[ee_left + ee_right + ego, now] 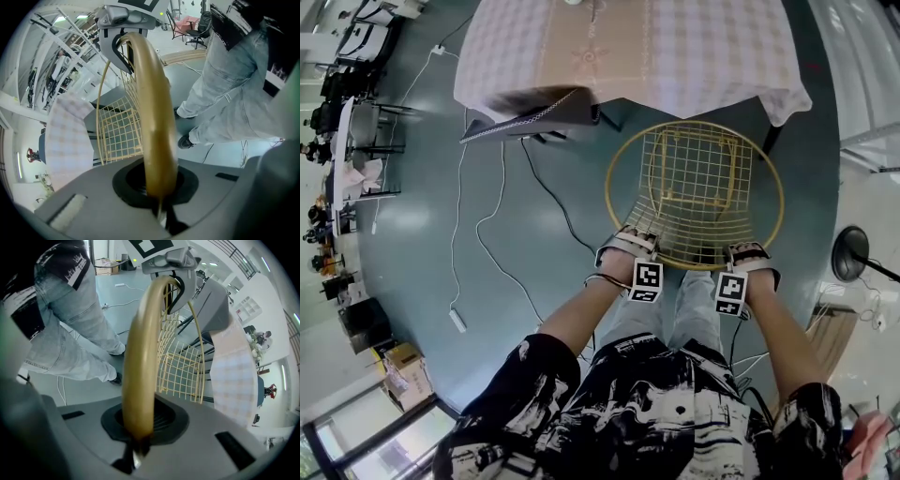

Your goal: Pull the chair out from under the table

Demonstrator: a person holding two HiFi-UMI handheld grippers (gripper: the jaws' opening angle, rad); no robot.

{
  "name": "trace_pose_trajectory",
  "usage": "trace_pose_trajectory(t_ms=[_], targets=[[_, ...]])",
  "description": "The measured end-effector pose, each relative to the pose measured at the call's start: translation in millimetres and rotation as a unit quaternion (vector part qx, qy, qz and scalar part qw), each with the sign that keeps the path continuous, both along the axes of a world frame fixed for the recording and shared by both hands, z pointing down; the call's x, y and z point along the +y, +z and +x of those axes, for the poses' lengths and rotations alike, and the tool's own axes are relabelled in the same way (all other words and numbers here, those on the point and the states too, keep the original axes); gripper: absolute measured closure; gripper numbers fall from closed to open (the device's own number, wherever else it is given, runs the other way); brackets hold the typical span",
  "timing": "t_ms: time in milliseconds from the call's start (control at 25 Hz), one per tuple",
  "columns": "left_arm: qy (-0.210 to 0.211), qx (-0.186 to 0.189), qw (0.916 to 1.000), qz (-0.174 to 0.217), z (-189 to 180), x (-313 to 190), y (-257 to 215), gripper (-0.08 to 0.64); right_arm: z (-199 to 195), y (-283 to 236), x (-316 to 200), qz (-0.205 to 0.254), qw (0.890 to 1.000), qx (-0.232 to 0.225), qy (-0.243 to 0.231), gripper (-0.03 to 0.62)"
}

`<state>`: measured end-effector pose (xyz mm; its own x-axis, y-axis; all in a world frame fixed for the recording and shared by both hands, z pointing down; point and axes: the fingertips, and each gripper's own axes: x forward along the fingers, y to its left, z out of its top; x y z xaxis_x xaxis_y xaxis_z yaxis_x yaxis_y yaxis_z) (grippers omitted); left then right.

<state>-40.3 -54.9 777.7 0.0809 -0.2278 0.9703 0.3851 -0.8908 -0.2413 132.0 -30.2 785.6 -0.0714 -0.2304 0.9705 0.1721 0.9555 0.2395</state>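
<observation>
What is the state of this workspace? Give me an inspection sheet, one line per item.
Surface: teal floor, glossy; table under a checked cloth.
Job's things: gold wire chair in front of the table, mostly clear of the cloth's edge.
Clutter: dark grey thing beside the table, kind unclear; cardboard boxes.
Grippers: left tool and right tool both shut on the chair's near rim.
Cables: white cable and black cable loose on the floor.
Surroundings: desks along the far left.
</observation>
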Motion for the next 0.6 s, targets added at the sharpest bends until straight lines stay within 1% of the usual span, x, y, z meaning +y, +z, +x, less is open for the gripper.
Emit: trace_pose_trajectory(t_ms=[240, 600], targets=[[-0.003, -0.001, 1.0, 0.0, -1.0, 18.4, -2.3, 0.556, -1.5, -2.6, 17.6, -0.004, 1.0, -0.001, -0.001, 0.577], [-0.008, -0.004, 0.9999, 0.005, -0.2, 23.1, 0.7, 0.556, -0.5, 0.2, 21.4, -0.001, 1.0, 0.003, -0.007, 0.58]])
